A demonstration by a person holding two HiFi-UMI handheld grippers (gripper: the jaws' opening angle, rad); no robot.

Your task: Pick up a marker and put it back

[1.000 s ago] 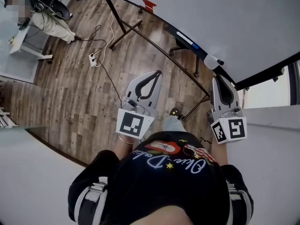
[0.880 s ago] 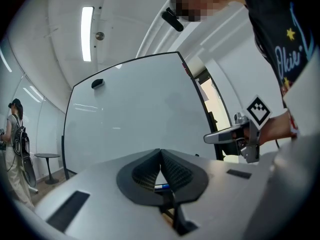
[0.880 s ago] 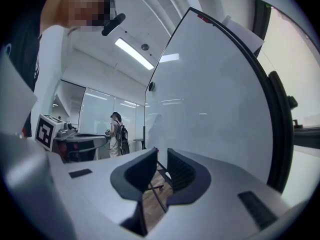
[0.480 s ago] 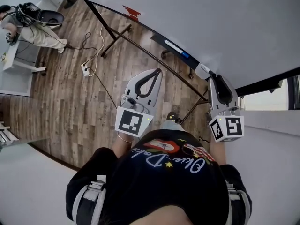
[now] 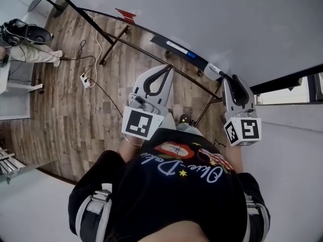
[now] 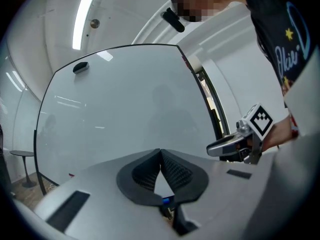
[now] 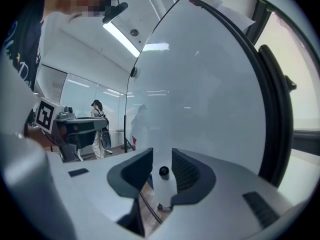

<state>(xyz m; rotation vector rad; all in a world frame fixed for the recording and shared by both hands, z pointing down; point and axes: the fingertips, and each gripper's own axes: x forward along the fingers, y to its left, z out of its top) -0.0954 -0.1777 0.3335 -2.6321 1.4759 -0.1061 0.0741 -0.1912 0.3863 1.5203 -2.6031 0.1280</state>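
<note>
A white marker with a black cap (image 5: 215, 69) lies at the right end of the whiteboard's tray (image 5: 199, 62). In the right gripper view the white marker (image 7: 163, 178) points end-on between the jaws, with a gap on each side. My right gripper (image 5: 232, 77) is open just behind it, and its jaws have just been opening. A blue-capped marker (image 5: 179, 49) rests further left on the tray. My left gripper (image 5: 164, 69) is shut and holds nothing, its tips (image 6: 160, 152) meeting in front of the board.
The large whiteboard (image 5: 237, 19) stands on a dark metal frame with legs (image 5: 113, 42) on the wood floor. A power strip and cable (image 5: 86, 78) lie on the floor at left. A seated person (image 5: 28, 42) is at far left, and a red item (image 5: 125, 15) sits by the board's far end.
The view has swung, so the tray and its markers now sit nearer both grippers. The right gripper's tips are closer to the white marker at the tray's end.
</note>
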